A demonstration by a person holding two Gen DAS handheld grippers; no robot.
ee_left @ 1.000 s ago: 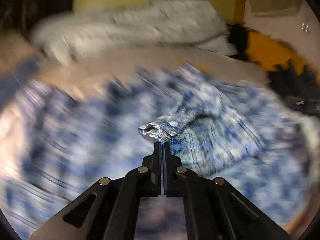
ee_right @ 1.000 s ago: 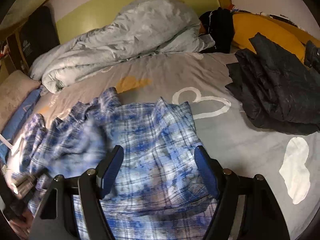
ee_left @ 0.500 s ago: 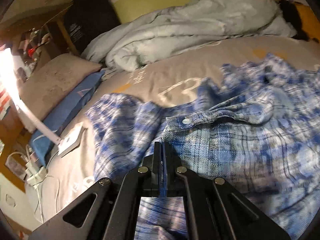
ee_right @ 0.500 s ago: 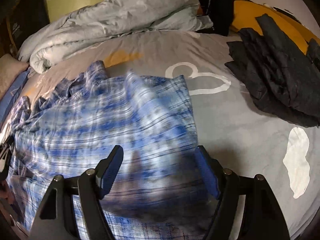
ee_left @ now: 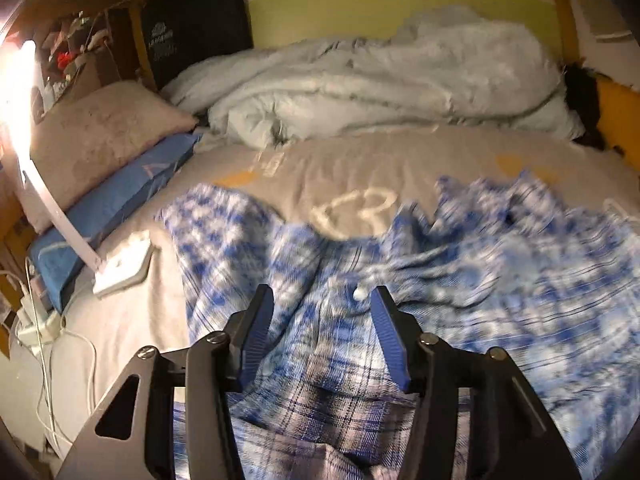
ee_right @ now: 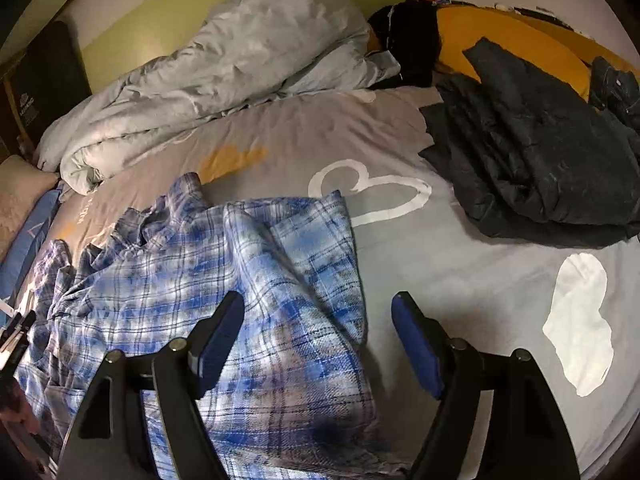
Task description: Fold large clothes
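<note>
A blue and white plaid shirt (ee_left: 460,312) lies crumpled on the grey bed sheet (ee_left: 360,168). It also shows in the right wrist view (ee_right: 248,288), with one panel folded over toward the right. My left gripper (ee_left: 322,308) is open and empty just above the shirt, near a white button (ee_left: 359,293). My right gripper (ee_right: 318,316) is open and empty, over the shirt's right edge. The left gripper's tip shows at the far left edge of the right wrist view (ee_right: 14,332).
A rumpled pale grey duvet (ee_right: 224,80) lies along the headboard. A dark jacket (ee_right: 532,164) and an orange cushion (ee_right: 520,52) are at the right. A beige pillow (ee_left: 104,128), a blue pillow (ee_left: 116,200), a white lamp base (ee_left: 124,268) and cables (ee_left: 44,344) are at the left.
My left gripper was shut on the shirt's cuff and has opened, letting it drop onto the shirt. The folded panel has settled flat. My right gripper stayed open.
</note>
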